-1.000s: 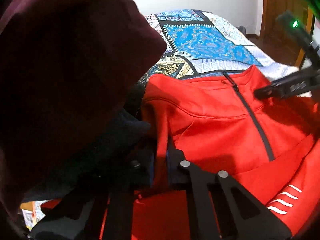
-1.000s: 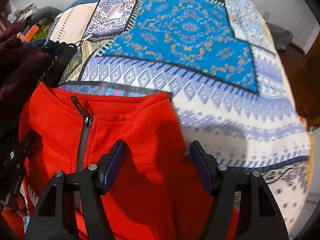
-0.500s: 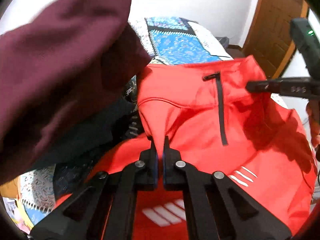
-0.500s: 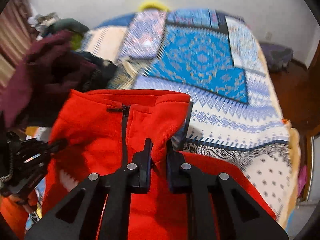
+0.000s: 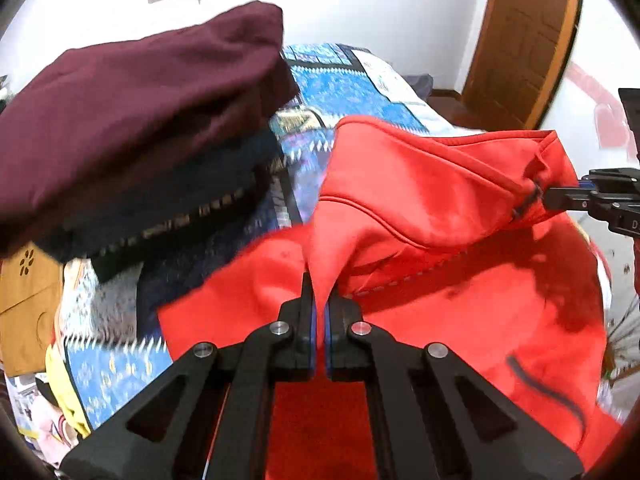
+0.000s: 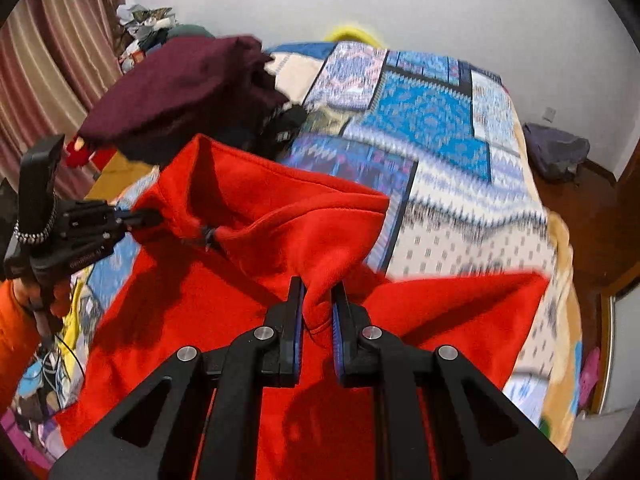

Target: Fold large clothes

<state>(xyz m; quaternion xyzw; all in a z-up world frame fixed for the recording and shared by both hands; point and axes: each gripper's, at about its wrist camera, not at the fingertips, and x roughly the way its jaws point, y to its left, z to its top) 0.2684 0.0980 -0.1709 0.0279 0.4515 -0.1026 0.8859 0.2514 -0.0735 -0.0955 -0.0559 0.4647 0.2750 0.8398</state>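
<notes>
A red zip-neck jacket (image 5: 440, 220) hangs lifted over the bed, held at both shoulders with its collar stretched between them. My left gripper (image 5: 320, 300) is shut on a pinch of the jacket's red fabric. In the right wrist view, my right gripper (image 6: 318, 296) is shut on a fold of the same jacket (image 6: 200, 280) near the other shoulder. Each gripper shows in the other's view: the right gripper (image 5: 552, 196) at the collar's far end, the left gripper (image 6: 148, 216) at the left. The jacket's lower body drapes below and is partly hidden.
A pile of folded clothes topped by a maroon garment (image 5: 140, 100) sits on the left of the bed. The blue patterned bedspread (image 6: 440, 128) stretches beyond. A wooden door (image 5: 528, 40) stands at the right, curtains (image 6: 52, 60) at the left. An orange sleeve (image 6: 16, 320) holds the left gripper.
The right gripper went from open over the jacket to shut on it. Both grippers rose and pulled back, lifting the jacket's shoulders off the bedspread.
</notes>
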